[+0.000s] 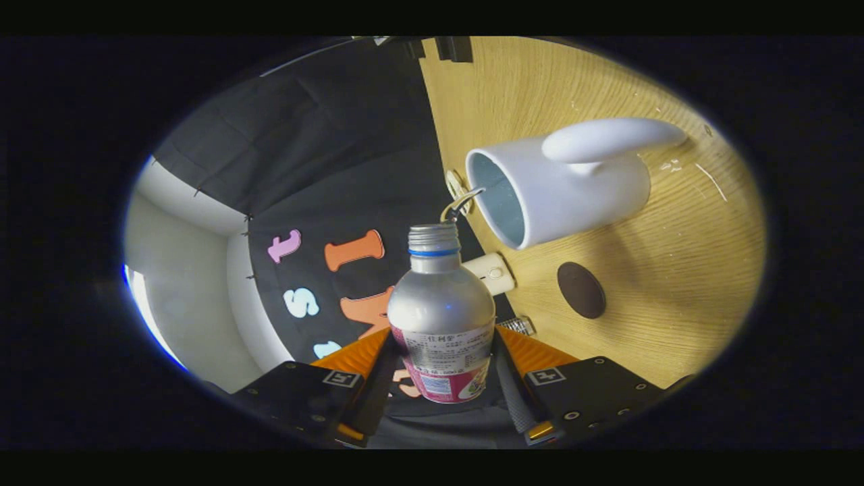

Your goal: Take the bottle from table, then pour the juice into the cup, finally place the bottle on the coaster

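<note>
A silver metal bottle [441, 310] with a pink label and open threaded neck sits between my two fingers, and my gripper [442, 354] is shut on its lower body. The whole view is rolled, so the bottle is tipped toward its side relative to the wooden table [675, 270]. Its mouth points at the white cup [560, 185], whose open rim lies just beyond and to one side of the neck. The round dark brown coaster [581, 289] lies on the table beside the cup, beyond my fingers. No juice stream is visible.
A small cream-coloured cylinder [491, 273] and a metal ring [457, 196] sit at the table's edge by the booth's black wall [324, 169]. A small clear ribbed item [520, 326] lies near my finger. A white wall [182, 283] stands beyond the cloth.
</note>
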Motion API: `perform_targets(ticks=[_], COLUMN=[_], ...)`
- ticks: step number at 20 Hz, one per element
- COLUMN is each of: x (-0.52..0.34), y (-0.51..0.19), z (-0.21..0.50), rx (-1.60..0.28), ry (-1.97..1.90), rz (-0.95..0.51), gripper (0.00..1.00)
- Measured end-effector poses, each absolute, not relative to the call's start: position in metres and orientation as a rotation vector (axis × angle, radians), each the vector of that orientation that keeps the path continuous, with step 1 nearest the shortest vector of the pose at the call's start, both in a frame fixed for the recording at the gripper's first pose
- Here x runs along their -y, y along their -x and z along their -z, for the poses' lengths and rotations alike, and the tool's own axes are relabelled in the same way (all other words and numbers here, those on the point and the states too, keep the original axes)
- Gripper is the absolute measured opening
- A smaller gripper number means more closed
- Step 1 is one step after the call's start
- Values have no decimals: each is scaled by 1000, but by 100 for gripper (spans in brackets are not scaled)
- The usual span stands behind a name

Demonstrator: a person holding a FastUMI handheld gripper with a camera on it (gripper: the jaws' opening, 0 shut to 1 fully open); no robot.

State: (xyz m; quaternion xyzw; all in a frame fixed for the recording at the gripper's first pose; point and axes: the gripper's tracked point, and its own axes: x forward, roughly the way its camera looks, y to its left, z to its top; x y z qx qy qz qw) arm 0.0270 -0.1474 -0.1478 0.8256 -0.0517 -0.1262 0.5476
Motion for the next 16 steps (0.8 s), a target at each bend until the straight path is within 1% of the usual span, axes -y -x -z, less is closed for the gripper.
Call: perform_targets(ticks=[13,16], x=[151,157], y=[-30,-31], z=[135,138], rx=[163,177], ry=[-2034,-2065], rz=[275,290], gripper=[74,74])
